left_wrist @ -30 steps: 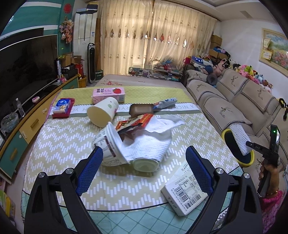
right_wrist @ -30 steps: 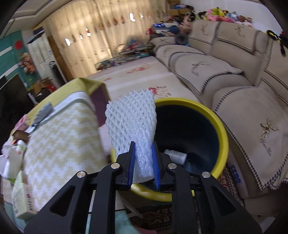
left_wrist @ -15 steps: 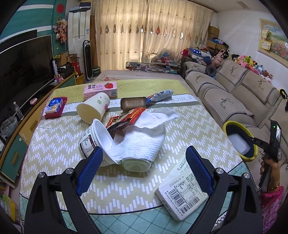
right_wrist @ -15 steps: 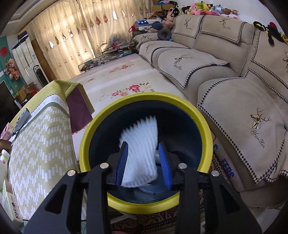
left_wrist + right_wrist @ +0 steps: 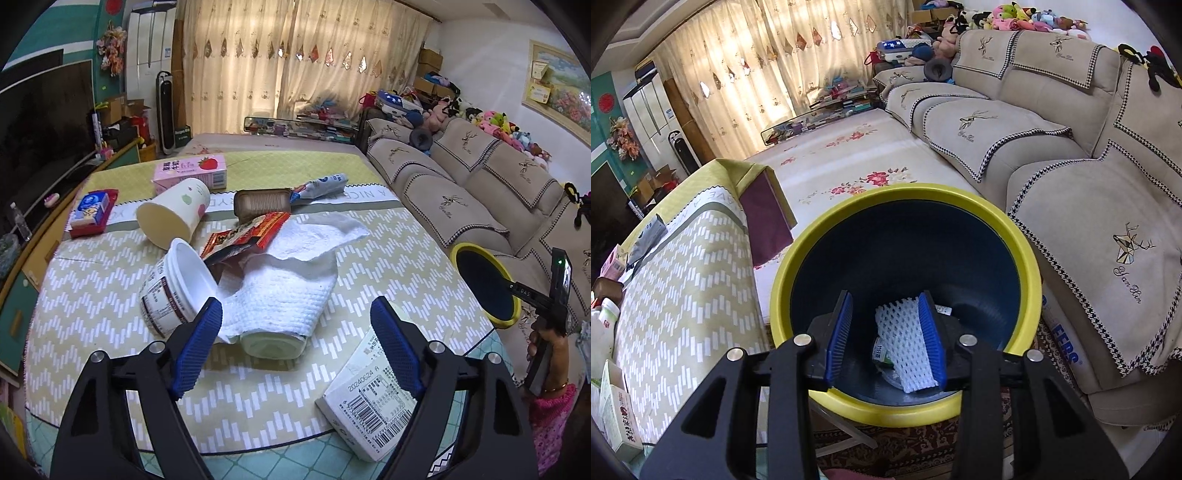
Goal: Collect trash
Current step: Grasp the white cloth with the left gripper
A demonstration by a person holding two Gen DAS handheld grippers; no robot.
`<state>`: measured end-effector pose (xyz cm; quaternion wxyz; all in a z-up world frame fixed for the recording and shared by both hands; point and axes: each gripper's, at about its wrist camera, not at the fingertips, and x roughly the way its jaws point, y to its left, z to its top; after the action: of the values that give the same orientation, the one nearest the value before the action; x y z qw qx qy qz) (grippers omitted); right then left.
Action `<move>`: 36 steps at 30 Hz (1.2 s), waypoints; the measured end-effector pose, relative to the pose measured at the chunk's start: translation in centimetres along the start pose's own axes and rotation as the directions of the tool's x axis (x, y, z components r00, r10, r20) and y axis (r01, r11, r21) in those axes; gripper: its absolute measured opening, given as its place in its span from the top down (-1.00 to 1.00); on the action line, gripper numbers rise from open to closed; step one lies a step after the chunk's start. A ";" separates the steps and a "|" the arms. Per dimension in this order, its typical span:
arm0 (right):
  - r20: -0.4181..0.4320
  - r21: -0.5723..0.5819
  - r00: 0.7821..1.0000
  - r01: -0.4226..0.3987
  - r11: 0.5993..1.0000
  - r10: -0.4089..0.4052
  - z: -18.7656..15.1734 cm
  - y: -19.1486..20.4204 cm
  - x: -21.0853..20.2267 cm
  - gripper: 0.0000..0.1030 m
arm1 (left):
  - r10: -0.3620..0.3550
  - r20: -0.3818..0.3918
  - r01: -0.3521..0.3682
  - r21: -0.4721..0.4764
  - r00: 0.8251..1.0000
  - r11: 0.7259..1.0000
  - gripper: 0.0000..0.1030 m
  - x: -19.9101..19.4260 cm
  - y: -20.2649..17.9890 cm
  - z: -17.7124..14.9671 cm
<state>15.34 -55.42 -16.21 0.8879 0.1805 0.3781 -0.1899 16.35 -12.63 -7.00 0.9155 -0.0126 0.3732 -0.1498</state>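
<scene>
Right wrist view looked down into the yellow-rimmed bin (image 5: pixel 1030 254), where the right gripper (image 5: pixel 886 339) hung just over the dark blue inside with its jaws partly apart; they had just been opening, though the last of that widening was slight. White foam netting (image 5: pixel 905 347) lay between the blue pads, resting against the right-hand pad but clear of the left one, so nothing was clamped, and it appeared to sit low in the bin on top of other small scraps (one a printed packet, too small to read). Beside the bin stood the table (image 5: pixel 683 280) with its chevron cloth on one side and the beige sofa (image 5: pixel 1100 206) on the other. Over that table, in the left wrist view, the left gripper (image 5: pixel 295 347) was spread wide and empty, its jaws having just been closing a little, with nothing between them. Ahead of its fingers lay the white paper towel (image 5: pixel 291 288) draped over a pale tub, the white cup (image 5: pixel 173 288) on its side just beside the left pad, and the barcoded carton (image 5: pixel 373 410) near the right one. Farther back lay a red snack wrapper (image 5: pixel 247 236).
</scene>
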 end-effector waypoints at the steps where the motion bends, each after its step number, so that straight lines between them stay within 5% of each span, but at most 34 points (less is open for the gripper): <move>1: -0.001 -0.001 1.000 -0.003 1.000 0.003 0.0 0.0 0.0 0.27 | -0.003 -0.006 0.003 0.005 1.000 1.000 -0.56 0.3 -0.1 0.1; 10: -0.012 -0.005 1.000 -0.021 1.000 0.021 -0.2 0.6 0.3 0.26 | -0.009 -0.053 0.012 0.052 0.999 0.999 -0.55 3.2 -1.3 1.1; 22: -0.020 -0.002 0.999 -0.034 0.999 0.033 -0.2 0.6 0.6 0.26 | 0.052 -0.080 -0.044 0.097 0.995 0.994 -0.21 6.7 -2.4 2.8; 27: -0.023 -0.002 0.999 -0.040 0.999 0.040 -0.3 0.9 0.8 0.26 | 0.088 -0.072 -0.080 0.111 0.994 0.991 0.10 7.1 -2.4 3.1; 34: -0.020 0.001 0.999 -0.048 0.999 0.048 -0.4 1.0 0.6 0.26 | 0.117 -0.061 -0.109 0.128 0.991 0.986 0.95 7.1 -2.2 3.3; 36: -0.017 0.003 0.999 -0.050 0.999 0.050 -0.3 1.0 0.5 0.26 | 0.104 -0.062 -0.095 0.125 0.993 0.988 0.98 7.0 -2.2 3.2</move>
<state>15.93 -54.50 -16.61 0.8888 0.1924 0.3810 -0.1666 22.70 -16.99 -9.13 0.9076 0.0670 0.3946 -0.1266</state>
